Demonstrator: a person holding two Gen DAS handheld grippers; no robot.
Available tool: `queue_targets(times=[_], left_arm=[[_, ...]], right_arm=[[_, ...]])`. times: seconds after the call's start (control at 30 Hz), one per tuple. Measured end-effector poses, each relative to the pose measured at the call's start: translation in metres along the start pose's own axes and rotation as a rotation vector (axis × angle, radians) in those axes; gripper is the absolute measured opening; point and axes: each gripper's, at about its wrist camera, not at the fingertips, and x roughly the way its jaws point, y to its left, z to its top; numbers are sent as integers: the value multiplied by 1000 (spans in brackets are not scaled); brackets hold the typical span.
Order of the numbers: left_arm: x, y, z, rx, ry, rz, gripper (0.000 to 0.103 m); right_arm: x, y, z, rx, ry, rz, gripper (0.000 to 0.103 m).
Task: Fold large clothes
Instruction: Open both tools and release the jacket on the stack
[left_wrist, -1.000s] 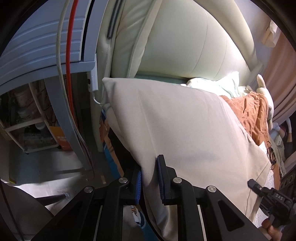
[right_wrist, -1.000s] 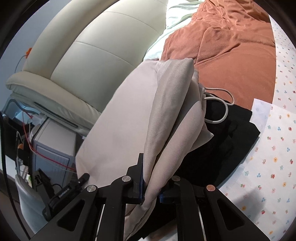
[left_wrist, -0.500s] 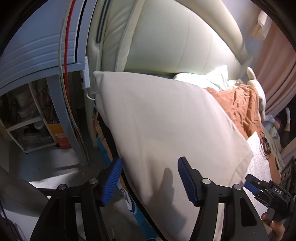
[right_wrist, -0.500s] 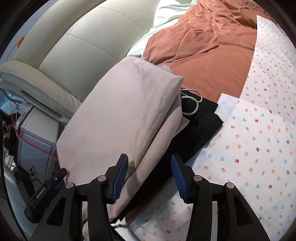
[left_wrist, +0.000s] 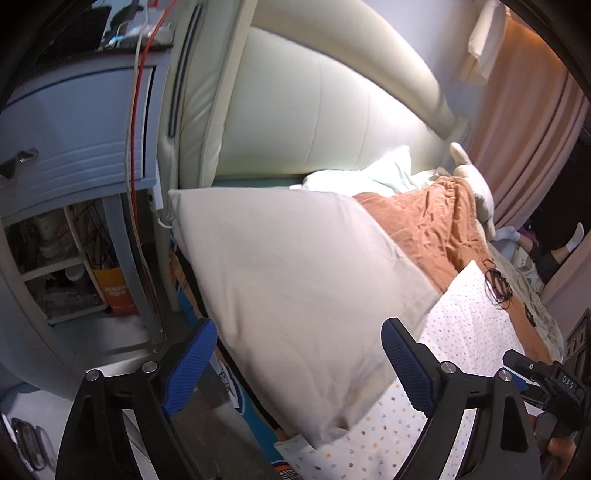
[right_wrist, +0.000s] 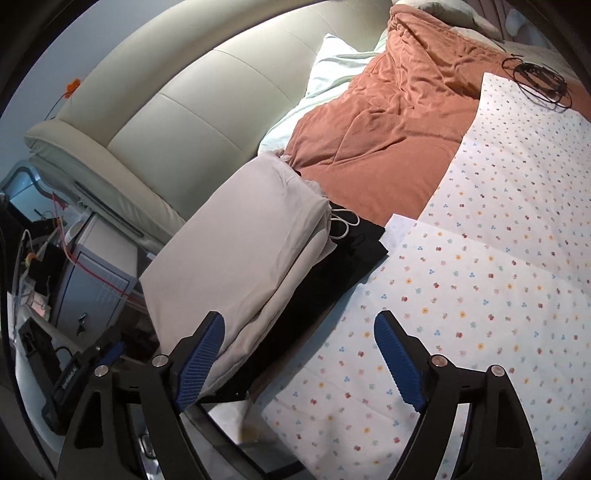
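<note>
A folded beige garment (left_wrist: 295, 280) lies flat at the bed's edge, on top of a folded black garment (right_wrist: 343, 266). My left gripper (left_wrist: 299, 365) hangs above its near end. The jaws are opening wide, and the cloth shows between the blue pads (left_wrist: 192, 365) without touching them. My right gripper (right_wrist: 299, 362) is also opening and holds nothing; the beige garment (right_wrist: 240, 258) sits just beyond its left pad (right_wrist: 201, 358). Each gripper shows in the other's view, the right gripper (left_wrist: 546, 380) at the lower right and the left gripper (right_wrist: 74, 373) at the lower left.
A floral sheet (right_wrist: 480, 258) covers the near part of the bed, with an orange blanket (right_wrist: 388, 122) behind it. A padded cream headboard (left_wrist: 314, 110) stands at the back and a grey nightstand (left_wrist: 74, 129) with wires on the left. A white cord (right_wrist: 343, 225) and a black cable (right_wrist: 539, 81) lie on the bed.
Both grippers were shut on the beige garment's edge. They have let it go, opened wide and drawn back and up. The garment has settled flat onto the pile.
</note>
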Motion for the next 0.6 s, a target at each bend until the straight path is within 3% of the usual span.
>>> queue_targets(times=[0.13, 0.27, 0.6], left_arm=[[-20, -17, -8, 35, -21, -19, 96], [-39, -37, -18, 92, -47, -26, 101], [-88, -74, -54, 188, -93, -79, 102]], right_arm=[[-30, 0, -10, -23, -24, -13, 97], [-54, -2, -22, -48, -25, -20, 101], [-115, 0, -62, -133, -84, -50, 102]])
